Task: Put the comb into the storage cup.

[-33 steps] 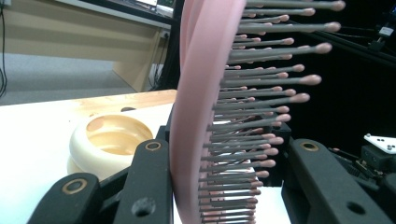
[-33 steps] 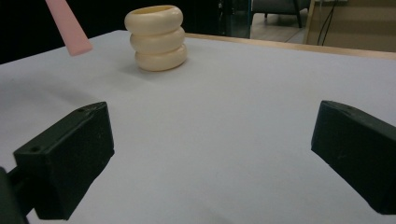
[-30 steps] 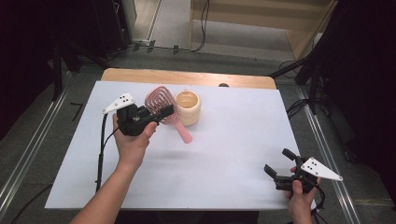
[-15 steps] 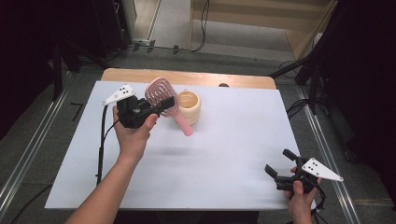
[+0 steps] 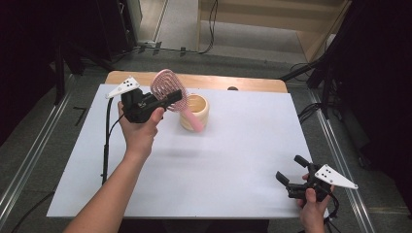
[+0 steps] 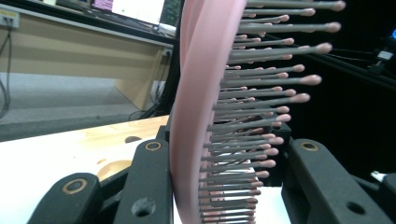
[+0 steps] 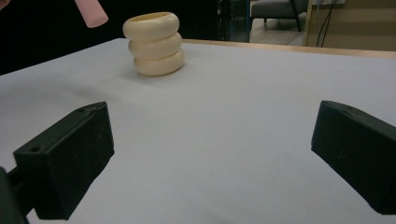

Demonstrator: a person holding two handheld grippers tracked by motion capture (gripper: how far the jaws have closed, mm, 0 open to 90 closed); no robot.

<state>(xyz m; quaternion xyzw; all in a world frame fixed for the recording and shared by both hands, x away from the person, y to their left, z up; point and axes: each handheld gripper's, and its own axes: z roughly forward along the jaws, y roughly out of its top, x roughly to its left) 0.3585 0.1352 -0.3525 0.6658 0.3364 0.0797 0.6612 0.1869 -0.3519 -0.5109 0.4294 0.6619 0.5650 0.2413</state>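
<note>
Above the cream ribbed cup (image 5: 195,112), the left gripper (image 5: 160,101) clamps a pink hairbrush (image 5: 167,90) by its head. To seat it well, aim the handle, pointing toward 5 o'clock, at the cup's mouth. The right gripper (image 5: 292,174) rests open at 4 o'clock.

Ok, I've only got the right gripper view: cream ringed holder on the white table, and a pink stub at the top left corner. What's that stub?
Observer: It's the handle end of a pink hairbrush, hanging in the air over the cream holder, not inside it.
Operator: Who's holding it?
Observer: The left gripper. Its jaws are clamped on the brush head, one on the back and one on the bristle side, as the left gripper view shows.
Operator: And where's my gripper on the table?
Observer: The right gripper is open near the front right corner of the white table, far from the holder.
</note>
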